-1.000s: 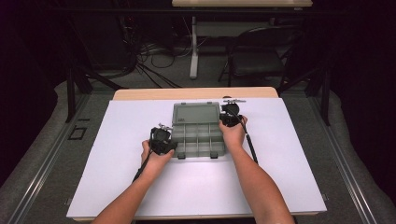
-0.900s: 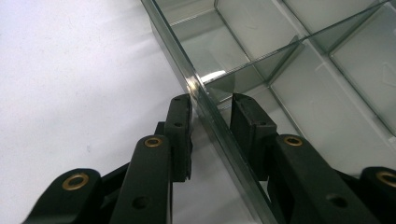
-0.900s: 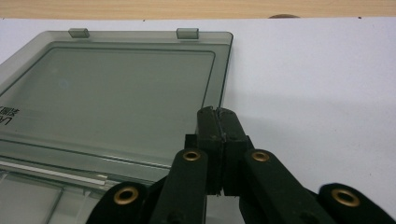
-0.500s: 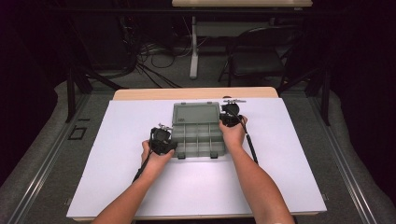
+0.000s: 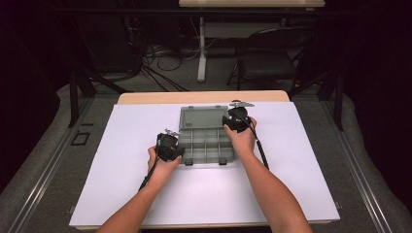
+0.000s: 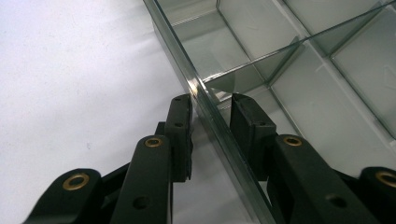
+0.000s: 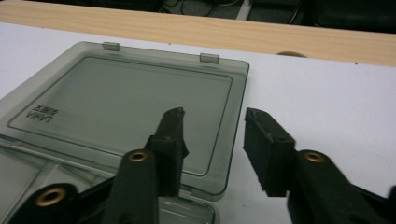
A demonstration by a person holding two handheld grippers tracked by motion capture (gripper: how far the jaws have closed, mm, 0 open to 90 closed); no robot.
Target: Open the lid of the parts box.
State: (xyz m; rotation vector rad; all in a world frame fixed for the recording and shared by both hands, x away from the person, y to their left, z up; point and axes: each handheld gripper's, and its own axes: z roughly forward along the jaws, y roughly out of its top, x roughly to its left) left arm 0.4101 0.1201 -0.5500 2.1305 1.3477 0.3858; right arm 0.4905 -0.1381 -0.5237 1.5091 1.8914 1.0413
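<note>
Smoke-grey translucent plastic forms the compartment box [image 5: 206, 143], which lies open near the middle of the white table cover [image 5: 121, 145], its lid [image 5: 203, 118] folded flat toward the far side. The dividers mark off several compartments; those visible in the left gripper view hold nothing.

The left gripper [image 5: 168, 147] sits at the box's near left corner. In the left gripper view its jaws straddle the left side wall [image 6: 205, 100], one jaw outside over the table cover and one inside the box. The outer jaw lies against the wall; a narrow gap shows at the inner one, so the jaws stand slightly apart and a firm clamp cannot be confirmed.

The right gripper [image 5: 236, 119] is at the far right of the box, by the lid's right edge. In the right gripper view its jaws are spread wide: the left one stands over the lid [image 7: 135, 107], the right one over bare table cover [image 7: 327, 107] beside it, with the lid's right edge between them. Whether either jaw touches the lid cannot be told.

Beyond the cover runs a strip of wooden tabletop [image 7: 233, 35]. Past the table stand a dark chair [image 5: 265, 63], a white table leg [image 5: 201, 53] and loose cables [image 5: 155, 63] on the floor. Nothing lies between either gripper and the box.
</note>
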